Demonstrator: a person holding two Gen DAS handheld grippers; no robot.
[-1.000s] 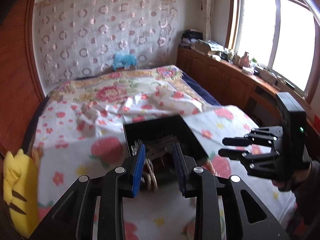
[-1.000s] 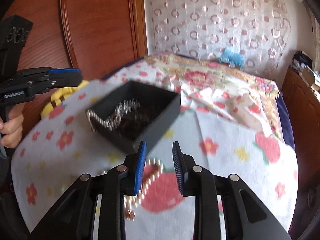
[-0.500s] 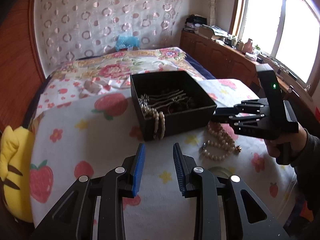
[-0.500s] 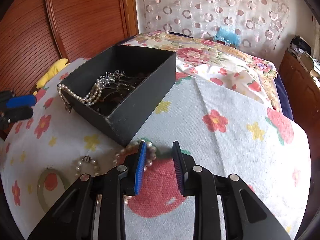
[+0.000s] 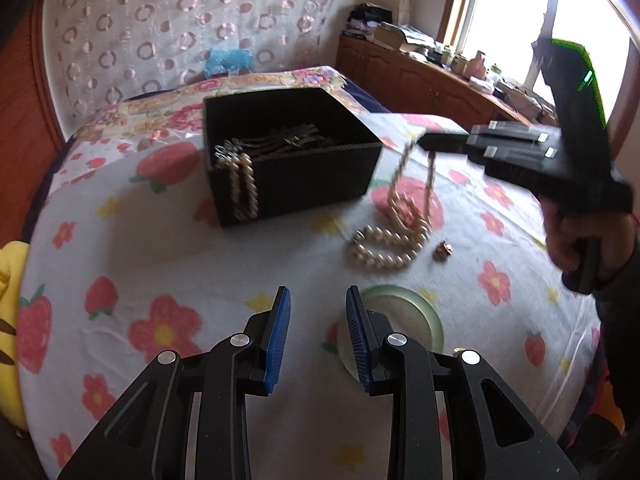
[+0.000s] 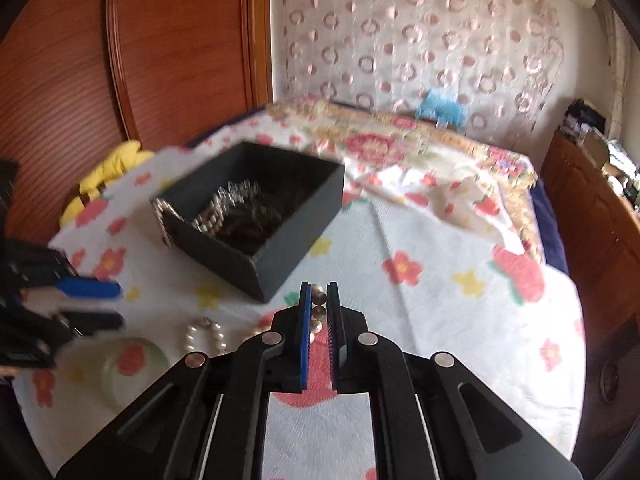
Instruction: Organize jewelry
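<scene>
Pearls [image 5: 404, 216] pinched in my right gripper [image 6: 319, 300], strand half lifted, rest coiled on floral cloth [image 5: 180, 264] just beside black box [image 5: 296, 176]. Left gripper [image 5: 318, 308] spread apart, holding nothing, over green bangle [image 5: 420, 312].

A home bedroom: floral-sheeted bed [image 5: 120, 264], wooden headboard [image 6: 168, 48], window-side cabinets [image 5: 420, 80].

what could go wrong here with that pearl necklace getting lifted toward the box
The right hand-held gripper pinches only a few beads of the pearl necklace, so it may slip out. Most of the strand lies coiled on the cloth and could drag the small gold piece. Another pearl strand already hangs over the black box edge and could be knocked off.
</scene>
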